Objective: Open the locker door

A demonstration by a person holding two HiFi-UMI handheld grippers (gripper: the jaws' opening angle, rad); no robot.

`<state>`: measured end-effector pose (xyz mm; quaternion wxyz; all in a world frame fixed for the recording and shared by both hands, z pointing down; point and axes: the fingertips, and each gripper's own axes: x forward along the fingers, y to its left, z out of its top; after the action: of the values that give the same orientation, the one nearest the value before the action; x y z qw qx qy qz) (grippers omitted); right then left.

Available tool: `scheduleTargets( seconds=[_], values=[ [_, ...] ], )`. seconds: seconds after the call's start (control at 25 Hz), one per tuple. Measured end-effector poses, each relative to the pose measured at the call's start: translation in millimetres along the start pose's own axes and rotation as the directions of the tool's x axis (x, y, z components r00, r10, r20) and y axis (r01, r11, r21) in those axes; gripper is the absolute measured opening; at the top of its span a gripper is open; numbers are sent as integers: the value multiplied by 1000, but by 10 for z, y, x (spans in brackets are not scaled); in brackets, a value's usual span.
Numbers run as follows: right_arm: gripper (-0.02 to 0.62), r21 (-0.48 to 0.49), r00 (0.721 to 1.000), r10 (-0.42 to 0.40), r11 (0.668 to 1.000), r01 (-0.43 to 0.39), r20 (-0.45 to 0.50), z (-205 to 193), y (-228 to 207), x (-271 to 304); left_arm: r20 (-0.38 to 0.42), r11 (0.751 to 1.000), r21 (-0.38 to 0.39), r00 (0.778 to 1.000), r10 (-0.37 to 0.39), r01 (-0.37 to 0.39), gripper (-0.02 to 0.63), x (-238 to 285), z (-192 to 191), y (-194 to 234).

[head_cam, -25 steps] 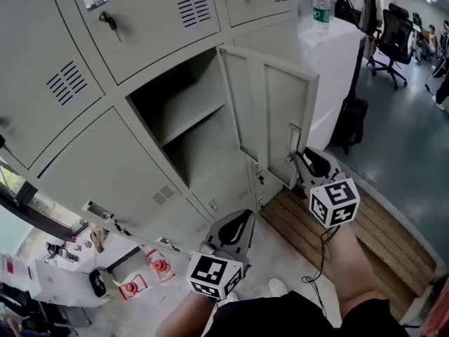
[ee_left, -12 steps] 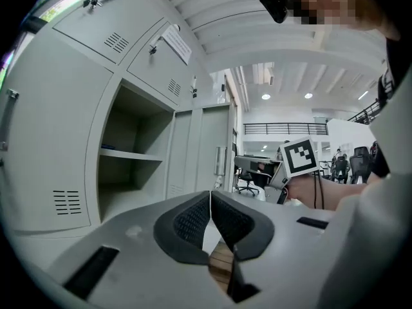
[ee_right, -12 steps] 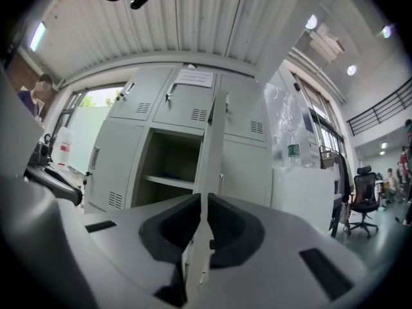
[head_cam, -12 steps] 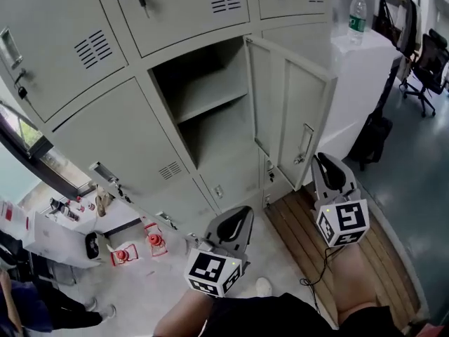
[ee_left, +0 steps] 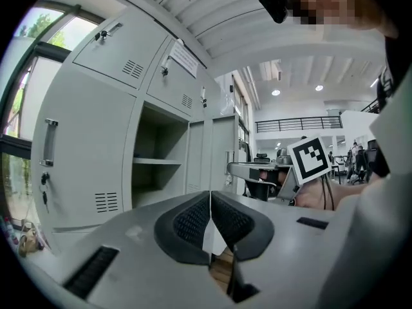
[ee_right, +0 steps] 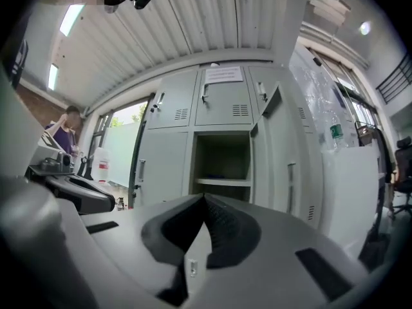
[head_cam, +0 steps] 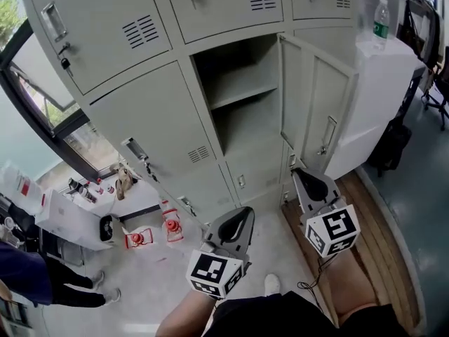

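Observation:
The grey locker door (head_cam: 316, 104) stands swung open to the right, its handle (head_cam: 326, 136) on the outer face. The open compartment (head_cam: 238, 97) holds one shelf and looks empty. My right gripper (head_cam: 300, 177) hangs below and left of the handle, apart from the door; its jaws have just been closing with nothing between them and are now shut (ee_right: 205, 198). My left gripper (head_cam: 242, 220) is lower, in front of the lower lockers, shut and empty (ee_left: 210, 195). The right gripper view shows the compartment (ee_right: 222, 159) and the door (ee_right: 288, 172) ahead.
A white cabinet (head_cam: 382, 83) with a bottle (head_cam: 380, 20) stands right of the door. A wooden platform (head_cam: 375, 237) lies below it. Red items (head_cam: 140, 239) sit on the floor at the left, near a person (head_cam: 28, 276) and a window (head_cam: 42, 111).
The right gripper has drawn back from the door handle toward the left and its jaws have shut. Both grippers and the head view swung; the lockers now sit further right. The door stays open.

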<state>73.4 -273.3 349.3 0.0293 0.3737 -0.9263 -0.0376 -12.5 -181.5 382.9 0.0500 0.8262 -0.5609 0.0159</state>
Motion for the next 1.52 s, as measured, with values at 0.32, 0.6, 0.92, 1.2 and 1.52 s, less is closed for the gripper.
scheduleTargets(
  seconds=[0.32,0.6,0.92,1.2,1.52],
  values=[
    [54,62,999,27,998,-25,-40,-99,831,-168,0,1000,-20,1000,-12,12,20,-695,-98,136],
    [54,65,997,21,998,-16,-81,-197,1485,-487,8,997,-46,999,-54,54,20,-1247,-236,79],
    [54,52,995,2,999,3,-95,-194,1854,-728,32,996,-50,997,-66,68,20,-1588,-261,46],
    [54,56,996,-10,998,15,-91,-200,1947,-864,39,996,-36,996,-85,86,20,-1672,-237,-33],
    [54,55,996,-13,998,18,-93,-197,2027,-965,43,995,-28,994,-98,99,20,-1735,-217,-98]
  ],
)
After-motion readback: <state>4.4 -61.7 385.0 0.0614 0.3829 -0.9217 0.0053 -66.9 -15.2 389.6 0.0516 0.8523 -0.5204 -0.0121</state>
